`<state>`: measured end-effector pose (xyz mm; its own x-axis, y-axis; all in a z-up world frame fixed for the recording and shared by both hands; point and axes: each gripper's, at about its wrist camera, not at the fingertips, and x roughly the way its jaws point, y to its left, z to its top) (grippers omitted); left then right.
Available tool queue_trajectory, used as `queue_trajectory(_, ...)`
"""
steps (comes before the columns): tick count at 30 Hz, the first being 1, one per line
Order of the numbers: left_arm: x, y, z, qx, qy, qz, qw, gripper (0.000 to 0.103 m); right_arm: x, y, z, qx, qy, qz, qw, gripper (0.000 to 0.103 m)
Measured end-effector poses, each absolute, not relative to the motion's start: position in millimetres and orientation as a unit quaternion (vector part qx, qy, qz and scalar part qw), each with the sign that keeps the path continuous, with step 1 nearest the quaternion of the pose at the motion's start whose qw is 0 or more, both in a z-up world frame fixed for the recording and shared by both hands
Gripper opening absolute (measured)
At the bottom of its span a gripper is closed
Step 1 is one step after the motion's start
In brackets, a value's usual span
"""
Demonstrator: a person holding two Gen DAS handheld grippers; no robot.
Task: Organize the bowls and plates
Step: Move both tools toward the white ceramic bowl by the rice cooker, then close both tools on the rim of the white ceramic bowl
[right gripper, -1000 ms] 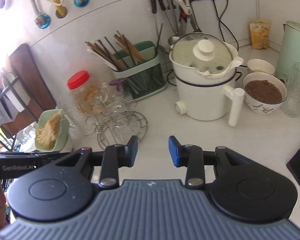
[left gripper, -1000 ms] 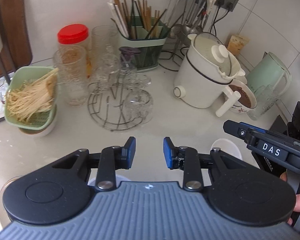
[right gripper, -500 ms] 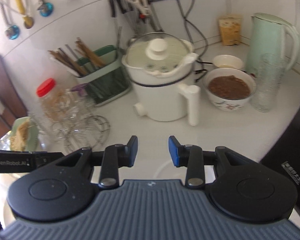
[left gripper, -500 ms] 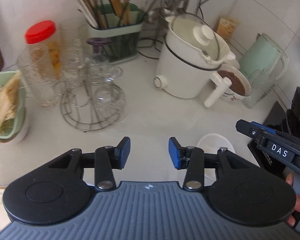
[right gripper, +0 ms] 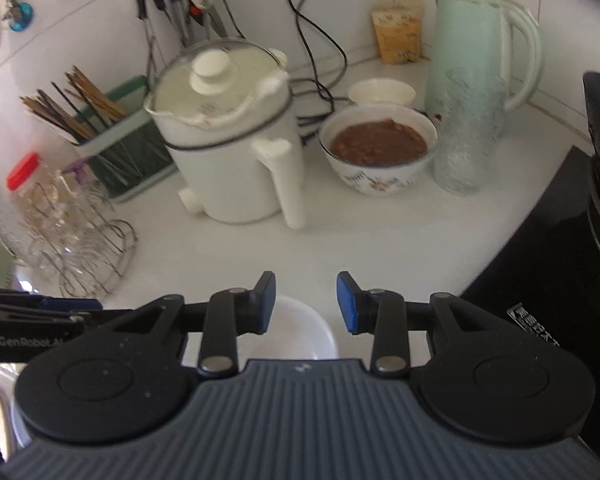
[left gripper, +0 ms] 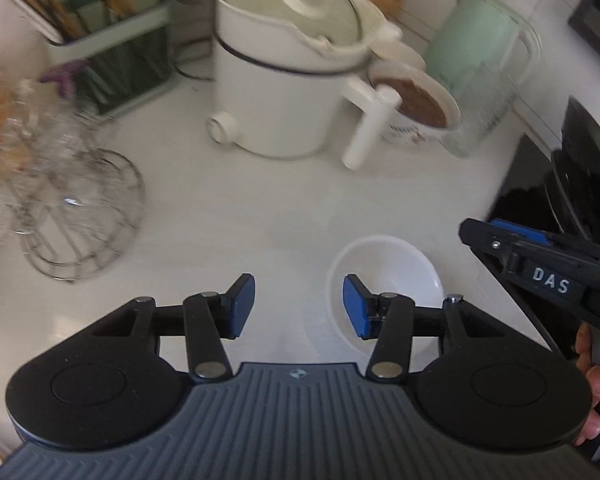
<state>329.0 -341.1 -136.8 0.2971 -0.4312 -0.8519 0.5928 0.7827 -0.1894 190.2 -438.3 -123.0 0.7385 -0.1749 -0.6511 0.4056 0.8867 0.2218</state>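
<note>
A small empty white bowl (left gripper: 384,270) sits on the white counter near the front. My left gripper (left gripper: 299,306) hovers just left of it, its jaws opening, with nothing between them; the right fingertip overlaps the bowl's near rim. In the right wrist view the same white bowl (right gripper: 296,330) lies below and between the fingers of my right gripper (right gripper: 306,302), which is open and empty. A patterned bowl of brown food (right gripper: 378,148) and a small white bowl (right gripper: 381,92) stand further back.
A white electric pot (right gripper: 228,136) with a handle stands mid-counter. A wire glass rack (left gripper: 56,200) and chopstick holder (right gripper: 112,140) are at the left, a green kettle (right gripper: 484,52) and a glass (right gripper: 466,152) at the right. A black stovetop (right gripper: 548,280) borders the right.
Both grippers moved right and lower over the counter. The white bowl came closer in both views. The left jaws have widened; the right jaws look the same.
</note>
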Motion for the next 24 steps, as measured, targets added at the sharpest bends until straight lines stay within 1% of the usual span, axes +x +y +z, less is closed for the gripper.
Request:
queue_trajectory(9,338,-368,-181,0.068,0.556,-0.323,0.763,0.055,195,-456,-162,0.208,0.378,-0.150,0.890,0.037)
queue_trajectory(16,343,-378,-208,0.061,0.575,-0.317,0.752,0.053,205,-462,-182,0.239,0.406,-0.143,0.870,0.036)
queue_trajectory(18,341,-380,-213,0.050,0.579,-0.307,0.754,0.049,206,-464,-185,0.253,0.408,-0.140,0.866,0.036)
queue_trajectory(19,341,-382,-216,0.047,0.583,-0.305,0.752,0.045,207,-464,-186,0.252,0.409,-0.142,0.865,0.036)
queue_trajectory(21,341,-384,-220,0.046,0.588,-0.305,0.748,0.041,210,-464,-187,0.251,0.413,-0.145,0.863,0.033)
queue_trajectory(23,342,-386,-222,0.046,0.591,-0.306,0.745,0.034,212,-463,-188,0.245,0.422,-0.146,0.860,0.032)
queue_trajectory(24,343,-386,-223,0.045,0.591,-0.305,0.745,0.032,213,-463,-189,0.246,0.425,-0.144,0.859,0.030)
